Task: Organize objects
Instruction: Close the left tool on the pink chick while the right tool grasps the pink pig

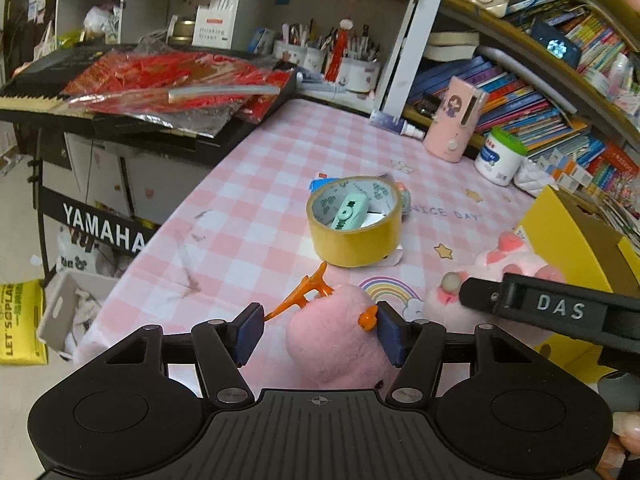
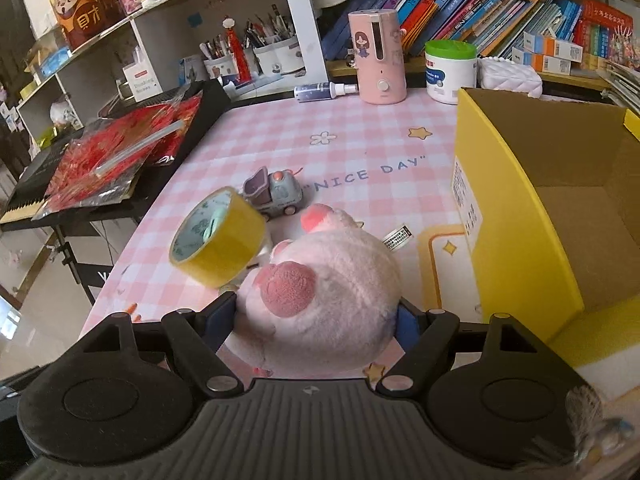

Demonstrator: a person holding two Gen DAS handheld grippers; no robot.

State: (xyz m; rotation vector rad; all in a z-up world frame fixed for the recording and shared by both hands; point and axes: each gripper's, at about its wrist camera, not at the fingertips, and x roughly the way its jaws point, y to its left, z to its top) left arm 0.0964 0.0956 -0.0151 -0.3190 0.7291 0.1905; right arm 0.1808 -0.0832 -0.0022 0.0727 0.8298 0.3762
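Both claws grip soft toys at the bottom centre of their views. The left claw [image 1: 320, 334] pinches a pink plush with orange feet [image 1: 340, 332], its pads pressed into the fur on both sides. The right claw [image 2: 316, 320] squeezes a pink plush pig [image 2: 320, 280] the same way. The open yellow box [image 2: 552, 208] fills the right of the right-wrist frame, just beside the pig, so the right hand is the nearer carrier. The tape roll [image 1: 354, 220] sits on the checked surface [image 1: 248, 184], mid-frame above the left claw.
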